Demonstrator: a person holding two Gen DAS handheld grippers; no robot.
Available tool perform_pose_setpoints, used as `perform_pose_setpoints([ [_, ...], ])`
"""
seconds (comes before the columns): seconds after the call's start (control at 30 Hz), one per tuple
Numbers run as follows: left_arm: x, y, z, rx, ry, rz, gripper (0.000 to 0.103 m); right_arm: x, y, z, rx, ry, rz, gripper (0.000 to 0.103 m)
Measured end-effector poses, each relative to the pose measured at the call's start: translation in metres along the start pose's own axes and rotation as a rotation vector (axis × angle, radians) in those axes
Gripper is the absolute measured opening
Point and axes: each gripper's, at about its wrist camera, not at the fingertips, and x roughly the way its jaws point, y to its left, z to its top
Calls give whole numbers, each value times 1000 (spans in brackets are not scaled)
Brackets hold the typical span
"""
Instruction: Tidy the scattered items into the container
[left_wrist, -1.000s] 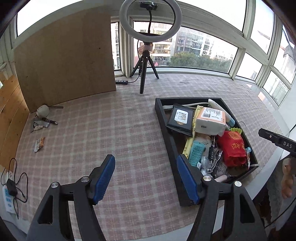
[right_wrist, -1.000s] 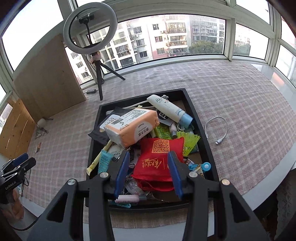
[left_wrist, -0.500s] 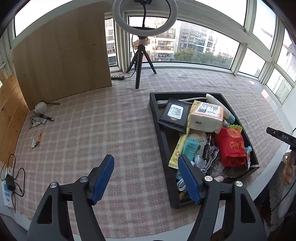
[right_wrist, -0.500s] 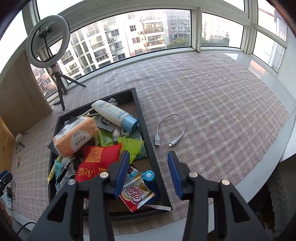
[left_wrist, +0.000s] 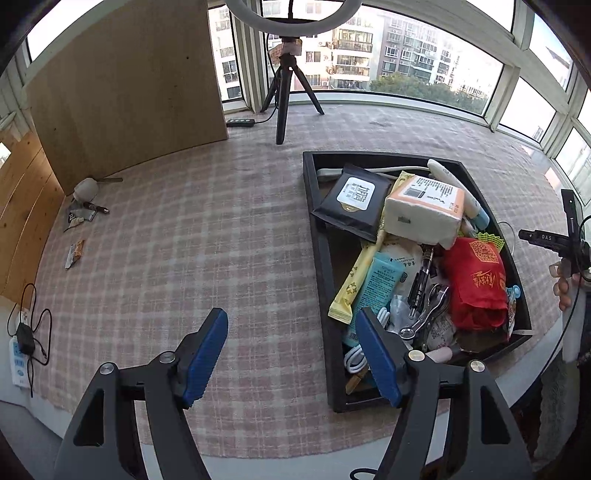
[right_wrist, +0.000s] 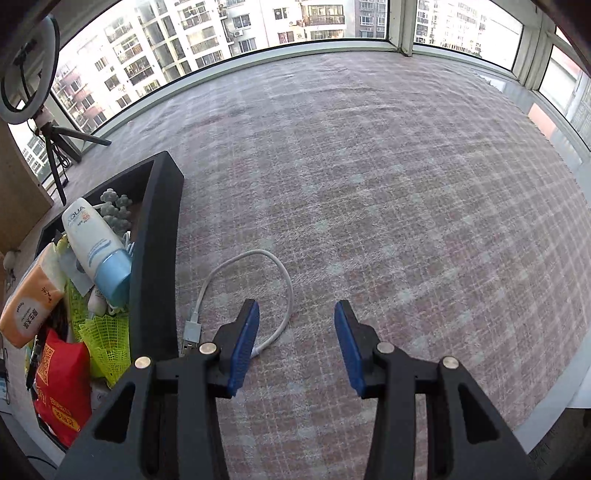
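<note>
The black tray (left_wrist: 320, 254) holds several items: a black wipes pack (left_wrist: 352, 199), an orange tissue pack (left_wrist: 424, 210) and a red pouch (left_wrist: 476, 280). In the right wrist view the tray's wall (right_wrist: 157, 266) is at the left, with a white AQUA tube (right_wrist: 94, 240) inside. A white USB cable (right_wrist: 255, 284) lies looped on the checked cloth just outside the tray. My right gripper (right_wrist: 295, 336) is open and empty, its left finger over the cable's near end. My left gripper (left_wrist: 291, 354) is open and empty, above the cloth at the tray's near left corner.
Small scattered items lie far left by the wooden board (left_wrist: 125, 92): a white round object (left_wrist: 85, 189), a dark pen (left_wrist: 96, 208) and a snack wrapper (left_wrist: 75, 253). A ring-light tripod (left_wrist: 284, 96) stands behind. A charger with cord (left_wrist: 24, 339) lies at the left edge.
My right gripper has swung right from over the tray to the cable on the cloth and moved closer to it. My left gripper has moved slightly nearer the tray.
</note>
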Motion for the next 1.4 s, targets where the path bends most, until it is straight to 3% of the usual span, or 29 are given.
perform_pose_setpoints([
  [0.17, 4, 5, 4, -13, 25, 40, 69, 32, -3, 12, -24, 31, 37, 42],
  [0.33, 5, 4, 12, -16, 22, 45, 69, 36, 8, 15, -62, 5, 41, 41],
  [0.37, 5, 2, 13, -11, 20, 42, 69, 37, 9, 14, -63, 3, 48, 39],
  [0.43, 5, -2, 14, 2, 18, 35, 69, 37, 15, 11, -87, 2, 26, 13],
  [0.53, 5, -8, 14, 23, 15, 26, 69, 36, 21, 3, -107, 10, 26, 6],
  [0.7, 4, -6, 13, 22, 7, 7, 69, 11, 19, 1, -56, -55, 11, 4],
  [0.97, 0, 3, 6, 7, -13, -31, 69, -78, 26, 6, -5, -217, 55, 4],
  [1.2, -8, 20, -1, -14, -38, -50, 69, -123, 89, 4, -80, -261, 161, 4],
  [1.4, -13, 46, -6, -46, -55, -50, 69, -121, 148, -1, -162, -245, 197, 4],
])
